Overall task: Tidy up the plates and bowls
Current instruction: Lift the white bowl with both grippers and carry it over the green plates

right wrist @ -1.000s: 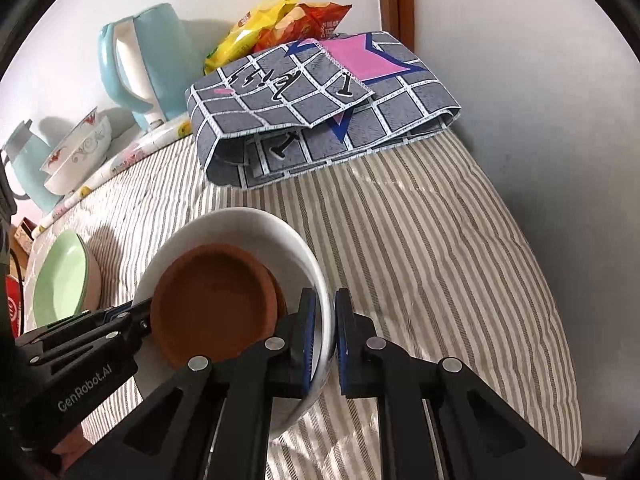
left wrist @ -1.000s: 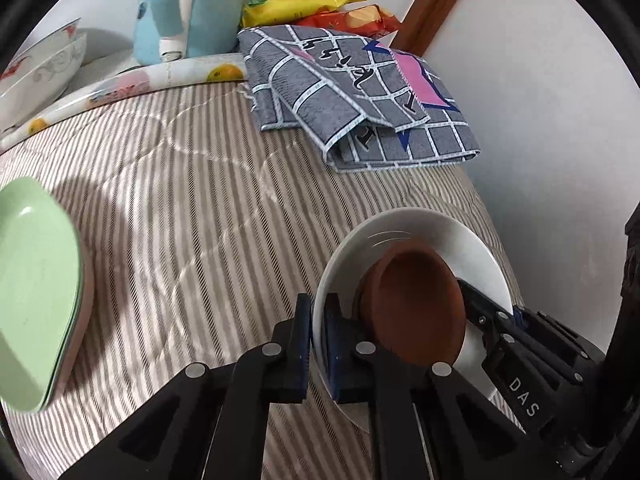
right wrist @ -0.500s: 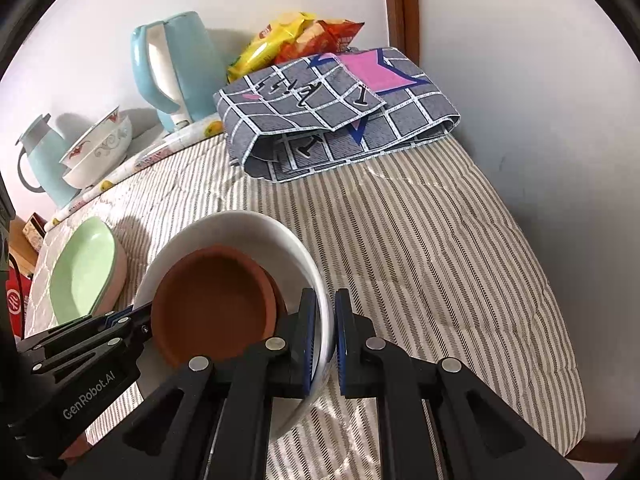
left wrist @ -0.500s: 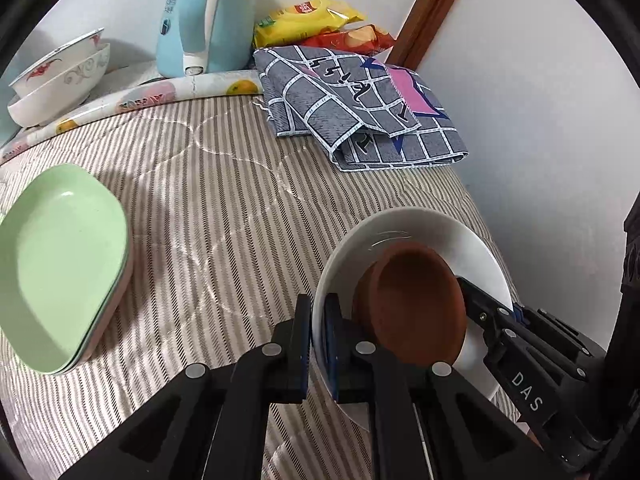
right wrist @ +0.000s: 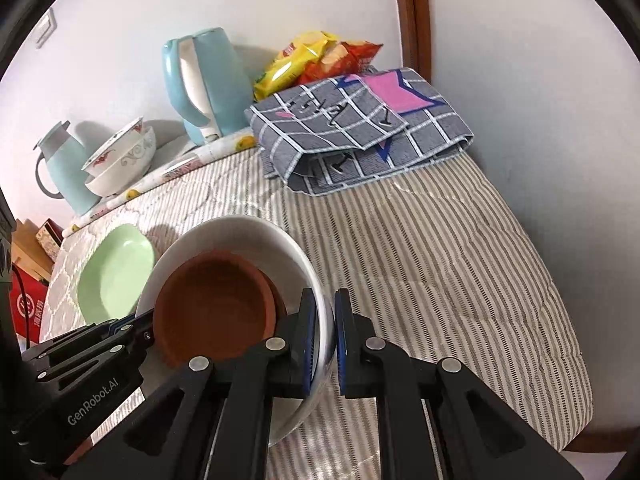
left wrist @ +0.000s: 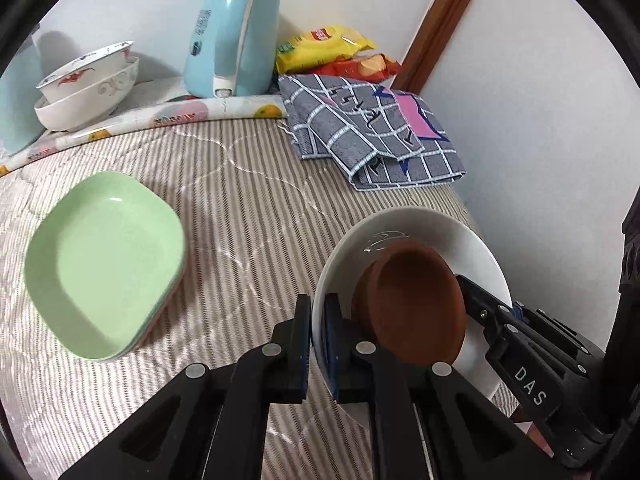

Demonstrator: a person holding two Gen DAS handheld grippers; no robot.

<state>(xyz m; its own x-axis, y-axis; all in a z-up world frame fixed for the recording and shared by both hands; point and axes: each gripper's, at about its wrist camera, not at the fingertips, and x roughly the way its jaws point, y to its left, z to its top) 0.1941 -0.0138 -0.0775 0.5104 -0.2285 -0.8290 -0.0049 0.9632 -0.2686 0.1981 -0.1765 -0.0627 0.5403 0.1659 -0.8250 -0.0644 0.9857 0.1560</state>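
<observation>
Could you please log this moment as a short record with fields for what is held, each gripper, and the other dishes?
held: white bowl with a brown dish inside, off the striped cover
left gripper: shut on the white bowl's rim
right gripper: shut on the opposite rim
green plates: stacked on the cover, left of the bowl
patterned bowls: nested, at the back beside the blue kettle
cloth: folded, far right corner

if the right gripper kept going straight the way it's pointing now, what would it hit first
Probably the striped quilt. The right gripper, clamped on the white bowl rim, aims down at bare bedding short of the folded grey cloth; depth is uncertain.
</observation>
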